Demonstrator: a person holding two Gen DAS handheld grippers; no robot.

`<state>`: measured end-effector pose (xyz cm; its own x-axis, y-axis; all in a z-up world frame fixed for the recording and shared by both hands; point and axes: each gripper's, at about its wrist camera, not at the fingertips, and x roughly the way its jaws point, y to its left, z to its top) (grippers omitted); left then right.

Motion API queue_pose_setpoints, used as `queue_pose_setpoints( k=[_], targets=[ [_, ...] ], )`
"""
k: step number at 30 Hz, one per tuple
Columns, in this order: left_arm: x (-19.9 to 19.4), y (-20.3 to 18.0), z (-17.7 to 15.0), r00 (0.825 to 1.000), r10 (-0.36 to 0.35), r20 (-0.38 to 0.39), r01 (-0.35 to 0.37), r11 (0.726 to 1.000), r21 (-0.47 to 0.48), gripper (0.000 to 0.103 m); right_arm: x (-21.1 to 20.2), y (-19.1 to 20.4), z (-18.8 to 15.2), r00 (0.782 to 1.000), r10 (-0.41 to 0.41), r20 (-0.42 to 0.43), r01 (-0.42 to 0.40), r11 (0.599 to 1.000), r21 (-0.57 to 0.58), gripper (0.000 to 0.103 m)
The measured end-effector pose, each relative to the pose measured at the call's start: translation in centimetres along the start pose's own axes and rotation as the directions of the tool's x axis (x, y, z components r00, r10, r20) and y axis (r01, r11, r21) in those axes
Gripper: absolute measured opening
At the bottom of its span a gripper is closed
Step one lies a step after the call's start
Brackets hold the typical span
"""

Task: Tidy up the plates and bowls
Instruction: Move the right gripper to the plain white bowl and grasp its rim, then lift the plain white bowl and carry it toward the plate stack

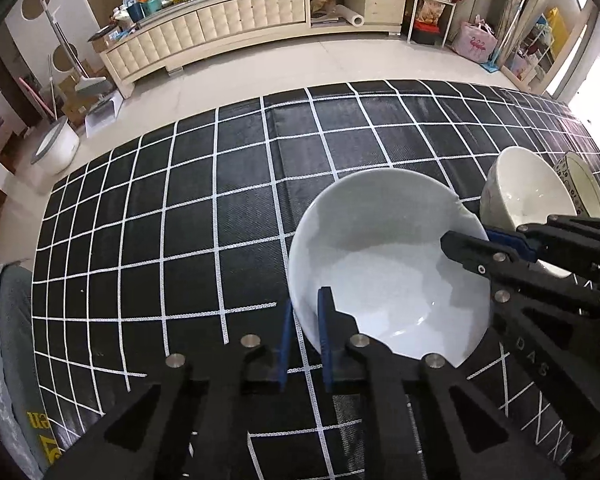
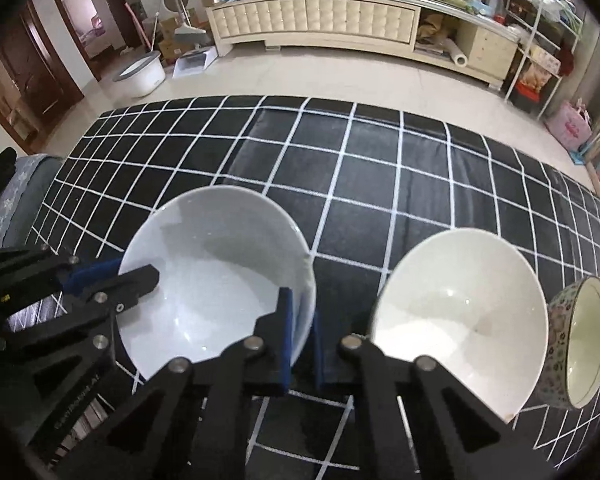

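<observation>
Both claws pinch one white bowl (image 2: pixel 216 280) — left gripper (image 1: pixel 305 336) on its left rim, right gripper (image 2: pixel 300 336) on its right — cream bowl (image 2: pixel 460 320) just right.

On the desk (image 2: pixel 380 184), covered in a black cloth with a white grid, the right gripper (image 2: pixel 302 340) clamps the near right rim of a white bowl (image 2: pixel 220 272), one blue-padded finger inside the wall and one outside. The left gripper (image 2: pixel 112 280) pinches the same bowl's left rim. Just right of it stands a cream bowl (image 2: pixel 460 320), and against that one's right side a small patterned bowl (image 2: pixel 580 340) lies tipped on its side.
</observation>
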<state>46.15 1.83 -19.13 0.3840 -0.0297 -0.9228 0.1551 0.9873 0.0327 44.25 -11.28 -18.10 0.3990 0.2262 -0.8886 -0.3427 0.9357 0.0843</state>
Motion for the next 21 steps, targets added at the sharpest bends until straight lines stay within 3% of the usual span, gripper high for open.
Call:
queue_pose_setpoints(
  k=[6,13,21],
  targets=[
    [-1.6,0.0,-0.7,0.999,-0.051,-0.003,0.051,0.999,0.008,0.010,-1.6,-0.6,-1.0,1.000,0.029,0.001,-0.029,0.998,0.054,0.010],
    [-5.9,-1.9,-2.6,0.999,-0.029,0.035,0.027,0.998,0.047,0.010,-6.2,-0.1,-3.2,0.999,0.011,0.032,-0.014,0.997,0.071,0.010],
    [-10.9,-5.0,-6.6,0.997,-0.037,0.061,0.031,0.994,0.100,0.010,-10.9,-0.3,-8.0,0.999,-0.006,0.044,0.000,0.992,0.125,0.010]
  ],
)
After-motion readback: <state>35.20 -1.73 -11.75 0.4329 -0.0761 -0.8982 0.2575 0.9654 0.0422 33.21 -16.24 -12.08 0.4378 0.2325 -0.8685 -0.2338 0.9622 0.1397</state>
